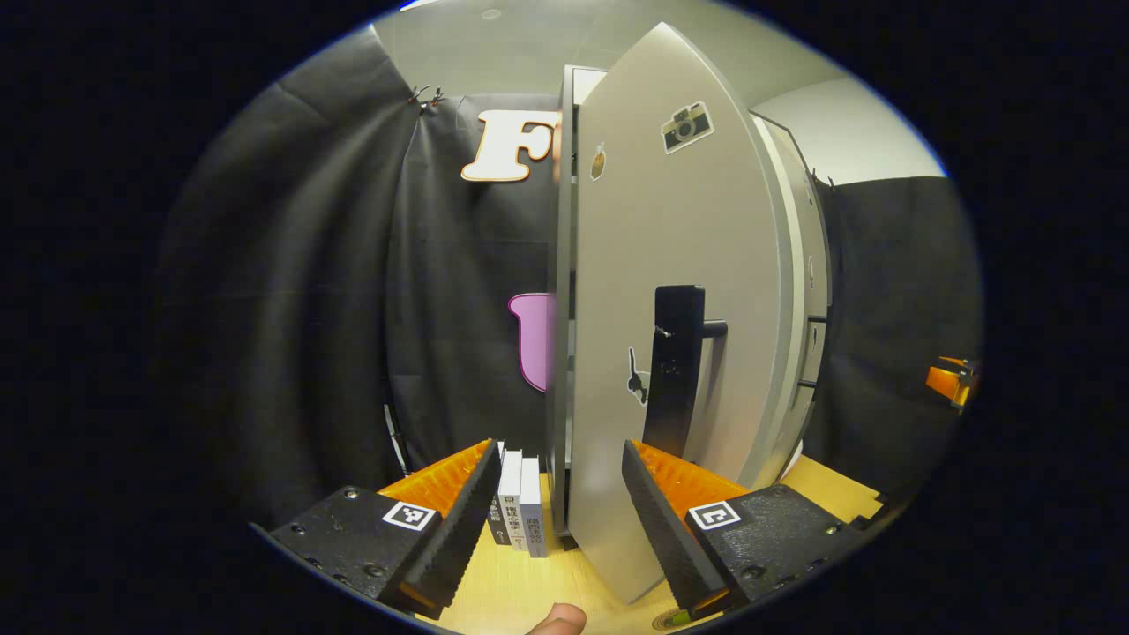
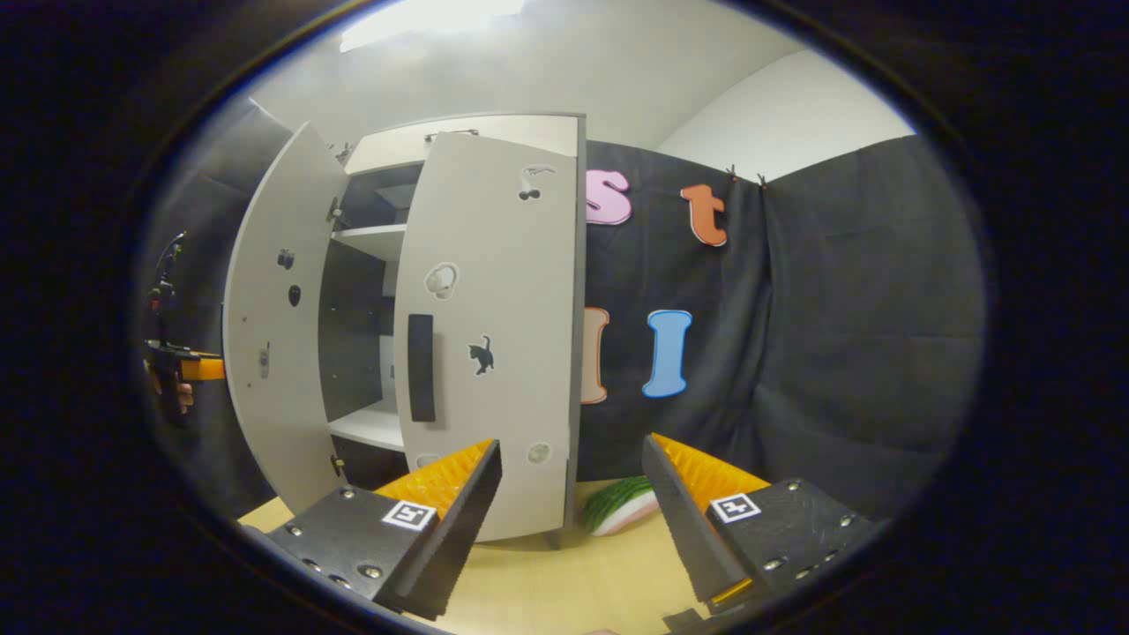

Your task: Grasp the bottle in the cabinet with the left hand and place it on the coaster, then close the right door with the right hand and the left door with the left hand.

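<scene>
With both doors ajar, left door (image 1: pixel 670 291) edge between left tool (image 1: pixel 556 494) fingers.

Left gripper (image 1: pixel 554 507) & right gripper (image 2: pixel 573 516): black bodies w/ silver screws, orange ribbed fingers w/ black serrated pads, square b/w tag on each finger.

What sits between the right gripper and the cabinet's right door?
Right gripper view: only bare tabletop separates the open right gripper from the right door.
</scene>
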A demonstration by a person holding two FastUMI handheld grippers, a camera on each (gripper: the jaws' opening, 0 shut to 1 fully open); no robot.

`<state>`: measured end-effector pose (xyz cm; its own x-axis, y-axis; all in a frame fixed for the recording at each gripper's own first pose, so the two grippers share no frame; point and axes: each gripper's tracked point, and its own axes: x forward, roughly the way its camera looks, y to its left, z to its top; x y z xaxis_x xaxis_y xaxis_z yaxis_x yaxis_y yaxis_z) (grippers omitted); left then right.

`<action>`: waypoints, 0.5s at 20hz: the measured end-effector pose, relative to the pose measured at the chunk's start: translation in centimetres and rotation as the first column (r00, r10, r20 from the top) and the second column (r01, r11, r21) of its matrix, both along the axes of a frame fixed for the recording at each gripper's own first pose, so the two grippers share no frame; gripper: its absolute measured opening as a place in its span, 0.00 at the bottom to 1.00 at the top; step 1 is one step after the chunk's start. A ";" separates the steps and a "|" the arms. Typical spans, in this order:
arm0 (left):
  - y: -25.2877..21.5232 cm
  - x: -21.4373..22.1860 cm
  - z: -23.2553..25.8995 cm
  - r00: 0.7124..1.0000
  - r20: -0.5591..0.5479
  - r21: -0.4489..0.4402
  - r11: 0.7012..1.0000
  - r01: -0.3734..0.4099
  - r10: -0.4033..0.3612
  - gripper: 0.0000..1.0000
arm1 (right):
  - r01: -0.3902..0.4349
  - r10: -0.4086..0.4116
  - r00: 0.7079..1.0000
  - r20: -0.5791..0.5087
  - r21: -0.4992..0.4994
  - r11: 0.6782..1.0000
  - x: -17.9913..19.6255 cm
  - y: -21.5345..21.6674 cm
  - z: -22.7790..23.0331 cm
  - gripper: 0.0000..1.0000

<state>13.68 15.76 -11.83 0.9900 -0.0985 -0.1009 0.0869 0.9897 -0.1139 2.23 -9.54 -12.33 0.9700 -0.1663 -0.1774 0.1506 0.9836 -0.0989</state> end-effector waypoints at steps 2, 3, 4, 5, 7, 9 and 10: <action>-0.4 -0.2 0.0 0.999 -0.004 0.026 0.999 -0.034 0.034 0.87 | 0.003 -0.003 1.000 0.005 0.000 1.000 -1.3 -0.7 1.1 0.98; -0.6 -0.2 0.1 0.999 -0.002 0.034 0.998 -0.047 0.047 0.89 | 0.003 -0.003 1.000 0.012 0.002 1.000 -1.8 -1.2 1.9 0.98; -0.7 -0.3 0.2 0.998 -0.006 0.035 0.998 -0.056 0.056 0.87 | 0.002 -0.002 1.000 0.011 0.009 1.000 -2.1 -1.3 2.3 0.98; -0.7 -0.4 0.1 0.998 -0.011 0.035 0.997 -0.063 0.064 0.87 | -0.010 0.010 1.000 0.012 0.017 1.000 -2.6 -1.3 2.8 0.97; -0.6 -0.4 -0.1 0.996 -0.022 0.026 0.996 -0.084 0.085 0.88 | -0.016 0.015 0.999 0.039 0.031 0.999 -3.4 -1.1 4.3 0.97; -0.6 -0.5 0.0 0.995 -0.026 0.021 0.995 -0.096 0.097 0.89 | -0.007 0.005 0.998 0.057 0.041 0.999 -4.3 -1.3 5.2 0.97; -0.6 -0.5 0.0 0.994 -0.034 0.026 0.995 -0.100 0.101 0.88 | 0.011 -0.013 0.998 0.053 0.044 0.999 -4.8 -1.5 5.3 0.97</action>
